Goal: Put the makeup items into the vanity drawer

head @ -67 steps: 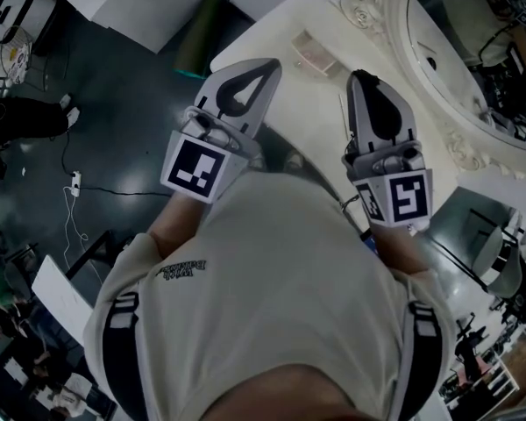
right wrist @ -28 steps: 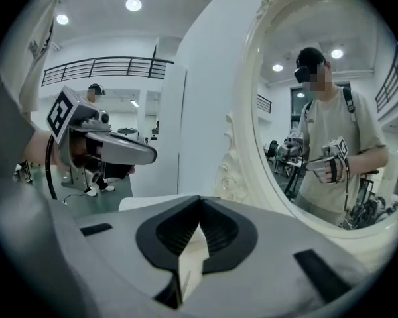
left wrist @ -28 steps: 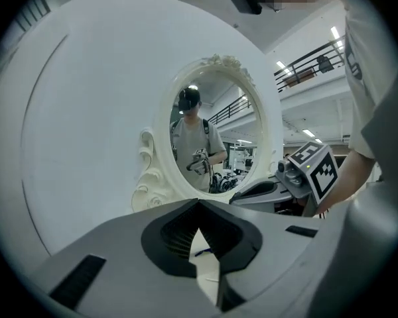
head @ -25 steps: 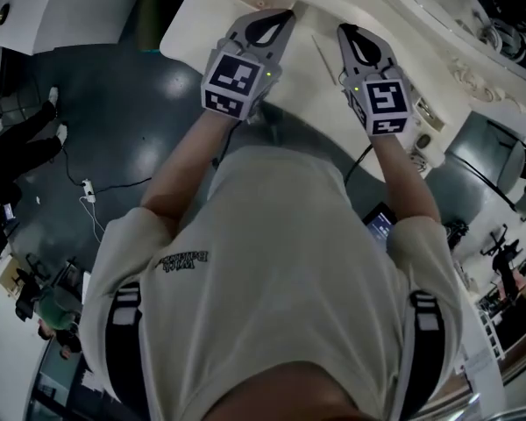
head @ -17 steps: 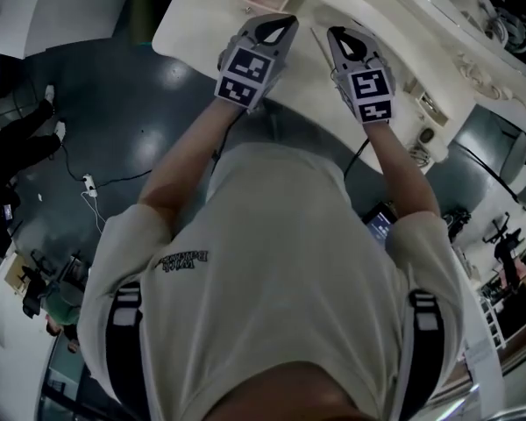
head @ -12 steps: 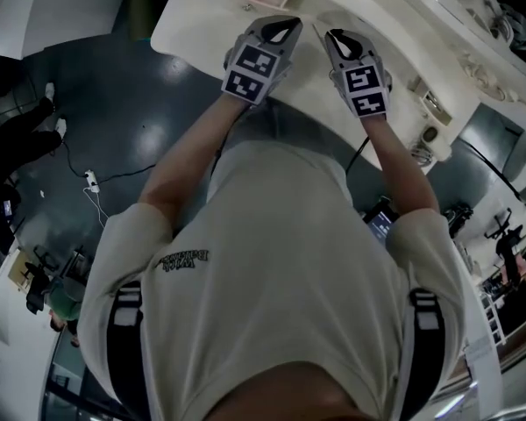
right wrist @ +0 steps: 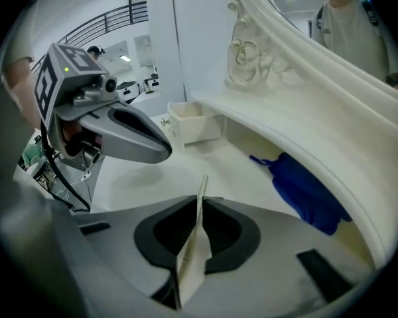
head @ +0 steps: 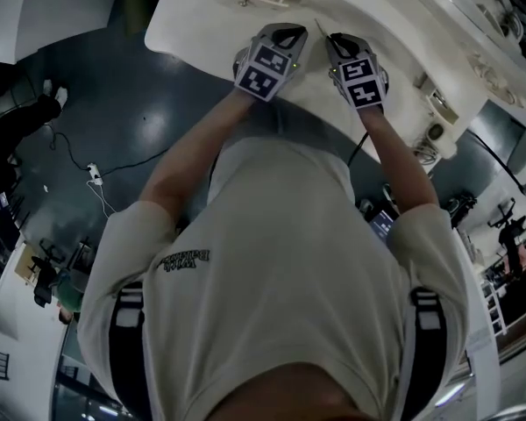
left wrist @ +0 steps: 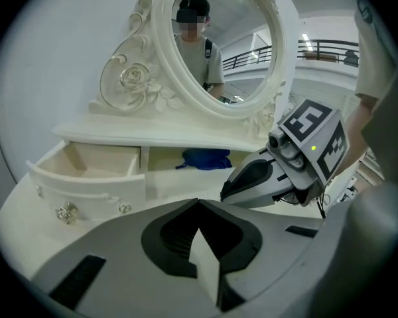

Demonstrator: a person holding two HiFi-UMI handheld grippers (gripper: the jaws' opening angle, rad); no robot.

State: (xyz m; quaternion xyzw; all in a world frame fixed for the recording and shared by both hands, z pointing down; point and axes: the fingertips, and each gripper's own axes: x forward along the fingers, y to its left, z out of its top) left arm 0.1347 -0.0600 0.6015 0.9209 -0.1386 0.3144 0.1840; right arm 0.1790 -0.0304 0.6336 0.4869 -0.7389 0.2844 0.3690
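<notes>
Right gripper view: we note the right tool (right wrist: 200, 201) slightly parted, jaws just opening, with a thin pale stick (right wrist: 203, 184) showing in the gap above the white surface (right wrist: 139, 177). Left tool (left wrist: 199, 202) pressed together. Vanity drawer (left wrist: 86, 184) stands open.

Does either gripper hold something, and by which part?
Nothing is held. The left gripper is shut, empty. The right gripper has just been opening its jaws, a thin stick lying ahead.
</notes>
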